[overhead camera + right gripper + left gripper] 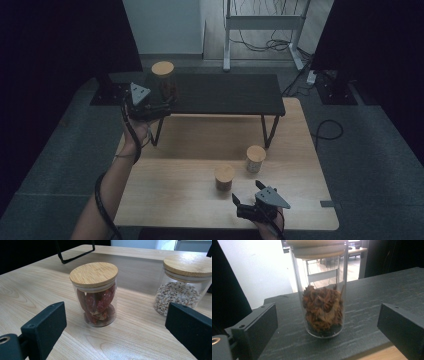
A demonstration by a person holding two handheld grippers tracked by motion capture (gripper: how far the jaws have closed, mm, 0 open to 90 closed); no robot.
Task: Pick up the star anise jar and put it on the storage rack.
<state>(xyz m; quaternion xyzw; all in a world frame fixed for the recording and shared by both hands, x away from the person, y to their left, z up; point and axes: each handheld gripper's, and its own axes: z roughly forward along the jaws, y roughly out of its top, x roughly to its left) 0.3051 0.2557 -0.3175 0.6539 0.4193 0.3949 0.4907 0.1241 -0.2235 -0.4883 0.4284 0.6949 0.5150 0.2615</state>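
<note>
Our left claw [150, 107] gapes wide, holding nothing, just before a tall jar of brown dried bits [323, 308] on the black shelf [225, 95]. Our right claw [247, 200] is equally wide, facing the jar of red pieces [96, 296]; a jar of pale grains [181, 286] stands beside it on the wooden surface [175, 195].

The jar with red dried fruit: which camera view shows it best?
The right gripper view: the jar with red fruit stands close and sharp, contents clear. In the high view it is small and dim.
</note>
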